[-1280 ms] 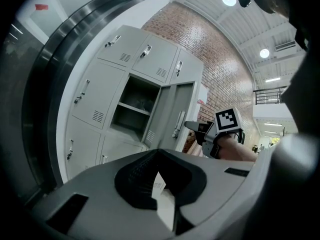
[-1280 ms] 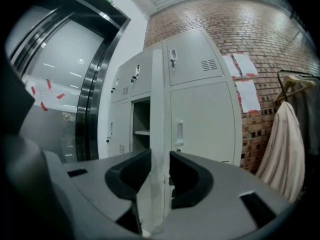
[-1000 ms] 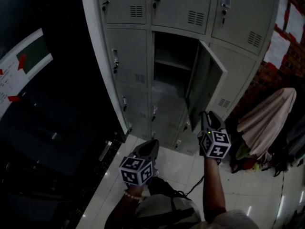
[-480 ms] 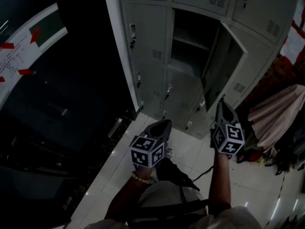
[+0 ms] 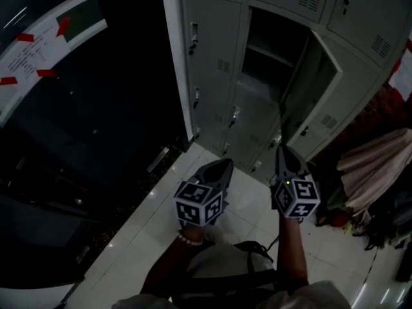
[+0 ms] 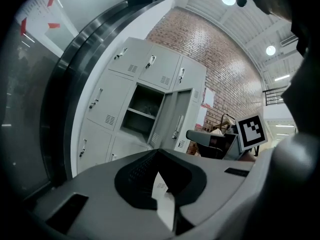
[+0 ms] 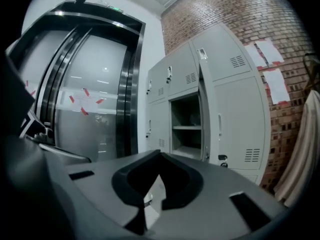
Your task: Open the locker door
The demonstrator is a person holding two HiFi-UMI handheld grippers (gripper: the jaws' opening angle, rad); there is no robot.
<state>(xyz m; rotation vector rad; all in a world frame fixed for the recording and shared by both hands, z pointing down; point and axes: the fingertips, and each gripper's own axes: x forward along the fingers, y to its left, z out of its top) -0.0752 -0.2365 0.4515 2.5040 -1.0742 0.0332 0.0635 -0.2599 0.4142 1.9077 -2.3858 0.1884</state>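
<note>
A bank of grey lockers (image 5: 212, 56) stands ahead. One middle compartment (image 5: 270, 50) is open, and its door (image 5: 302, 89) is swung out to the right. The same open compartment (image 6: 142, 114) and door (image 6: 177, 121) show in the left gripper view, and the compartment (image 7: 185, 126) and door (image 7: 232, 119) in the right gripper view. My left gripper (image 5: 223, 166) is shut and empty, held level over the floor short of the lockers. My right gripper (image 5: 283, 149) is also shut on nothing, a little below and in front of the door's lower edge without touching it.
A dark glass doorway (image 5: 96, 108) with red-taped notices (image 5: 45, 44) fills the left. At the right, a cloth-draped heap (image 5: 376, 166) sits by a brick wall (image 7: 240, 14). The floor (image 5: 161, 237) is glossy tile. The right gripper's marker cube (image 6: 251, 130) appears in the left gripper view.
The door stays open. My right gripper has drawn back from the door's lower edge. The left gripper has shifted slightly, and the head view has swung so the lockers sit higher and further right.
</note>
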